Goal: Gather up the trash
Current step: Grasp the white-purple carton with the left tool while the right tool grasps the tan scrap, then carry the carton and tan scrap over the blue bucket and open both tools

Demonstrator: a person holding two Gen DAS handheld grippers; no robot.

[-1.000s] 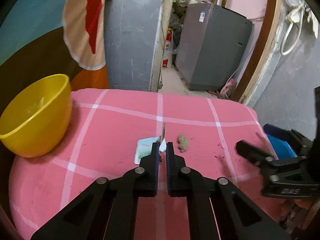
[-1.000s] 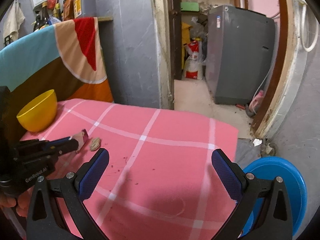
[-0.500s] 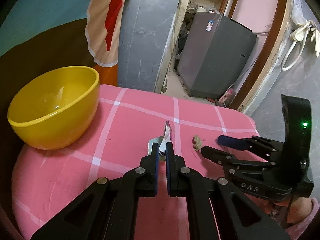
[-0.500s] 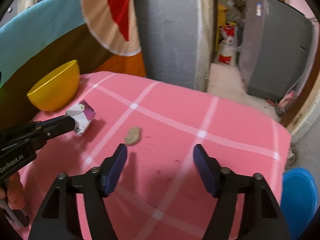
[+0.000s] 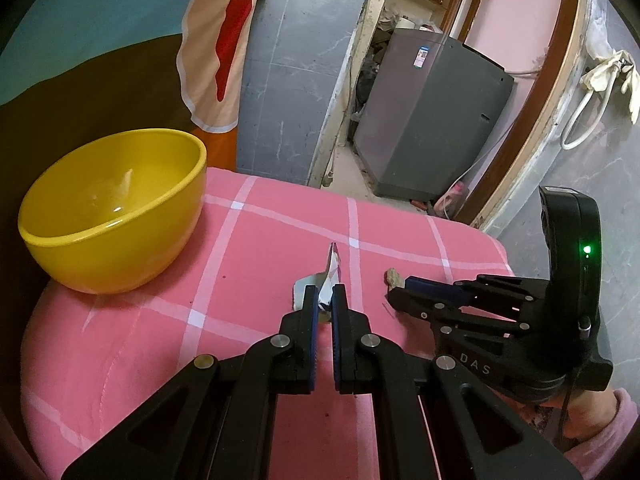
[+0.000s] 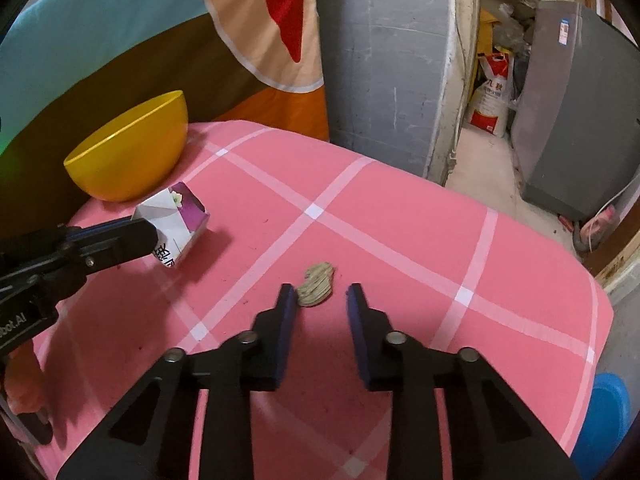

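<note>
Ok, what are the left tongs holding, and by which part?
A small folded paper carton, pinched by a thin flattened edge between the left tongs.

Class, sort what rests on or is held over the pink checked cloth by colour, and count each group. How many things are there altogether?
Yellow: 1, the bowl
White and purple: 1, the folded carton, held in the left gripper
Tan: 1, the crumpled scrap
Total: 3
</note>
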